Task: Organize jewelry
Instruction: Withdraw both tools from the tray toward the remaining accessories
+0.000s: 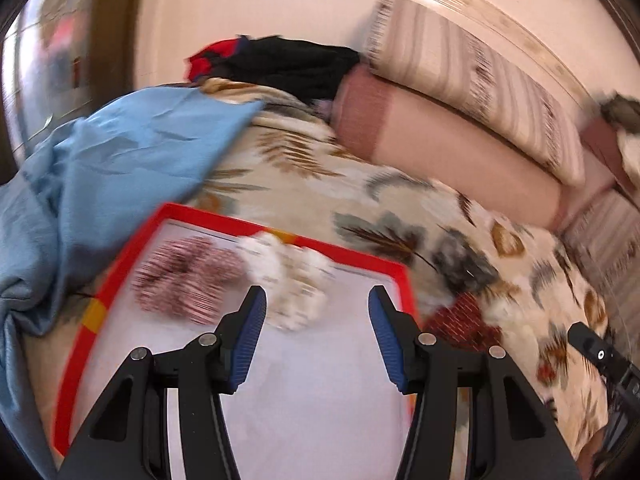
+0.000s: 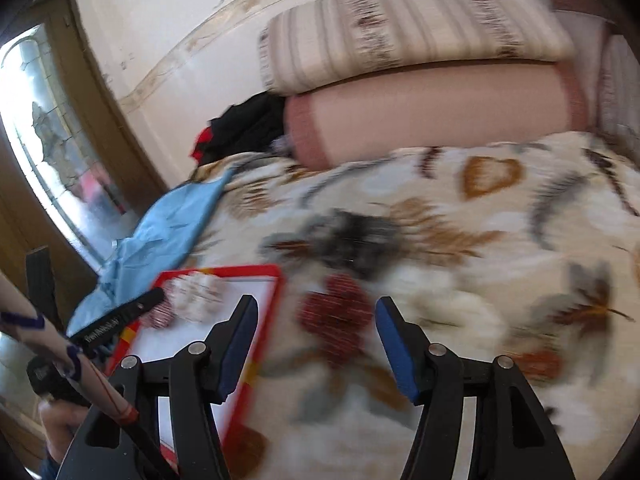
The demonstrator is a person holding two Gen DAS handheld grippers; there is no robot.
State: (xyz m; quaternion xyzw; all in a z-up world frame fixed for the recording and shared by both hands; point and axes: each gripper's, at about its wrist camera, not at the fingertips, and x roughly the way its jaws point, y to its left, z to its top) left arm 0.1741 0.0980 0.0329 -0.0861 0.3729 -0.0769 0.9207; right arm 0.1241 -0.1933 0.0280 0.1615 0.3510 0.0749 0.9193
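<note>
A red-framed white tray (image 1: 400,276) lies on a leaf-patterned blanket. At its far end sit a dark-red-and-white beaded pile (image 1: 180,276) and a cream beaded pile (image 1: 292,280), both blurred. My left gripper (image 1: 317,300) hovers over the tray just short of the cream pile, open and gripping nothing. A red beaded piece (image 2: 336,320) lies on the blanket right of the tray (image 2: 268,320). My right gripper (image 2: 316,306) stands open just before it, with nothing between its pads. The left gripper's black finger (image 2: 132,308) shows over the tray's left side in the right wrist view.
A blue cloth (image 1: 120,160) is bunched left of the tray. A pink bolster (image 1: 460,152) and a striped pillow (image 1: 460,64) lie at the bed's head, with black and red clothes (image 1: 280,60) beside them. A window (image 2: 52,152) is at the left. A person's hand (image 2: 60,420) holds the left gripper.
</note>
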